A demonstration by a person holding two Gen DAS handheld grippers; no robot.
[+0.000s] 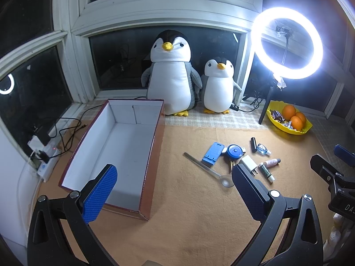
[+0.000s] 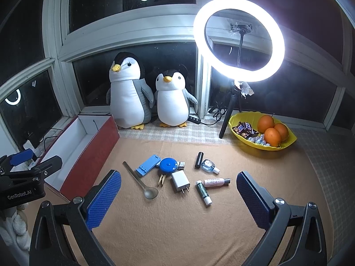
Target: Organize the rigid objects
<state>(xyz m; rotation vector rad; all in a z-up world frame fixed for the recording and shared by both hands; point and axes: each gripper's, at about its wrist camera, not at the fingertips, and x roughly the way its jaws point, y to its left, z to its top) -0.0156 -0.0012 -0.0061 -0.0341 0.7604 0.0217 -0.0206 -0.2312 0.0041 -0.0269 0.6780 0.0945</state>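
Red cardboard box with white inside [image 1: 124, 137]: empty. Yellow plastic bowl [image 2: 248, 143]: 3 oranges [image 2: 271, 128], wrapped candies [image 2: 245, 129]. Left gripper [image 1: 170, 196] and right gripper [image 2: 179, 199] both wide, holding nothing.

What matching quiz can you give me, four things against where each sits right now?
Things:
1. spoon
2. oranges
3. charger
4. box

Places:
A. in the yellow bowl
B. between the spoon and the lip balm
C. left of the clutter, nothing in it
D. leftmost of the small things on the mat

Pairs: 1-D, 2-A, 3-B, 4-C
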